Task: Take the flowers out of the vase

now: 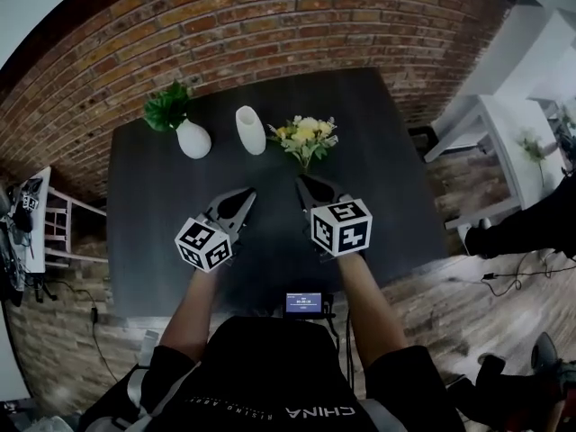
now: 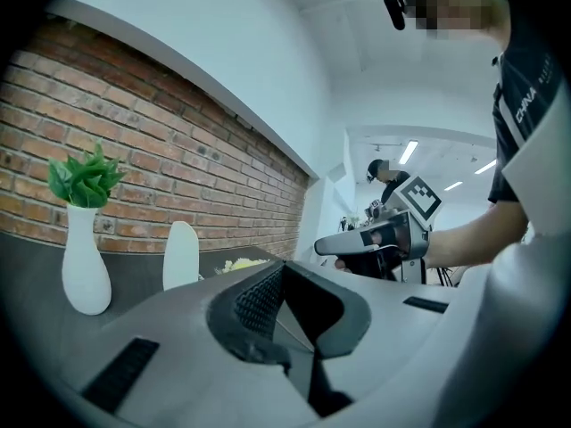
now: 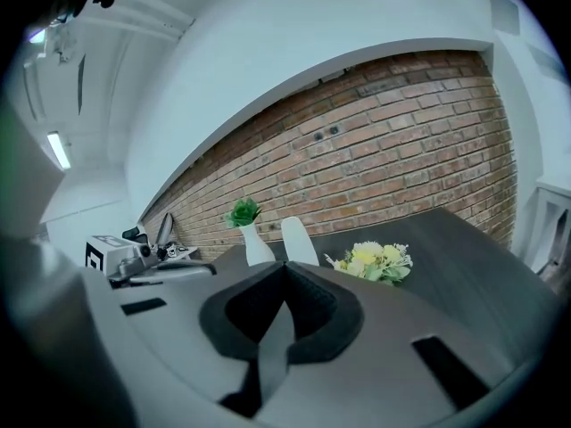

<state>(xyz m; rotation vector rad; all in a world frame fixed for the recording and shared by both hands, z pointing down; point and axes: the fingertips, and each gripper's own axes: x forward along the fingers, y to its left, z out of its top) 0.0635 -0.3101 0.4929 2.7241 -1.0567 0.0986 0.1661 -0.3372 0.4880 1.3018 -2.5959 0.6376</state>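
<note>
A bunch of yellow and white flowers (image 1: 306, 137) lies on the dark table (image 1: 378, 169), just right of an empty tall white vase (image 1: 251, 130). My right gripper (image 1: 301, 180) hovers just in front of the flowers, jaws shut with nothing between them. Further left over the table, my left gripper (image 1: 247, 193) is also shut and empty. The right gripper view looks past its closed jaws (image 3: 285, 266) to the flowers (image 3: 375, 261) and the empty vase (image 3: 299, 239). From the left gripper view, the empty vase (image 2: 181, 255) stands ahead and a bit of the flowers (image 2: 241, 263) shows behind the jaws.
A round white vase (image 1: 192, 139) with a green plant stands at the table's back left. A brick wall (image 1: 270, 25) runs behind the table. A small screen device (image 1: 304, 302) sits at the front edge. A white bench (image 1: 504, 142) stands at the right, a chair (image 1: 54, 223) at the left.
</note>
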